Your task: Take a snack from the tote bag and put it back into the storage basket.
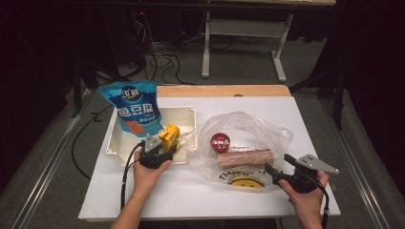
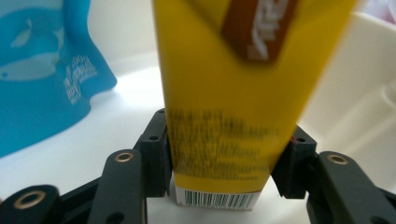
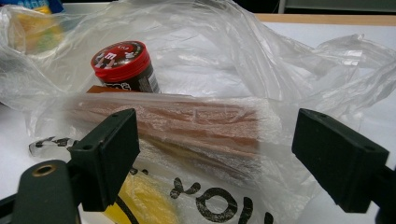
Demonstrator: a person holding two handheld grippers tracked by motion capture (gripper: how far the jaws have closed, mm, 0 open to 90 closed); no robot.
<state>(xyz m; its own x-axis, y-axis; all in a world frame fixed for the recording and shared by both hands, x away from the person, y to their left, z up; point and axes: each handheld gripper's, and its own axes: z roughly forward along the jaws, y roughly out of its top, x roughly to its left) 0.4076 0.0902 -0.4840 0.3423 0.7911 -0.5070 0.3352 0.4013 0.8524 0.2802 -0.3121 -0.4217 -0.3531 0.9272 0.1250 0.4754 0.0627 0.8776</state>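
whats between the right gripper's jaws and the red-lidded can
In the right gripper view, the brown wrapped stick pack inside the clear plastic bag lies between the right gripper and the red-lidded can.

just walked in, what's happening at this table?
A person works two handheld claws, seemingly unpacking a clear plastic bag into a white bin. The left claw is shut on a yellow packet at the bin's near right corner, beside a blue pouch. The right claw is open at the bag, which holds a brown wrapped pack and a red-lidded jar.
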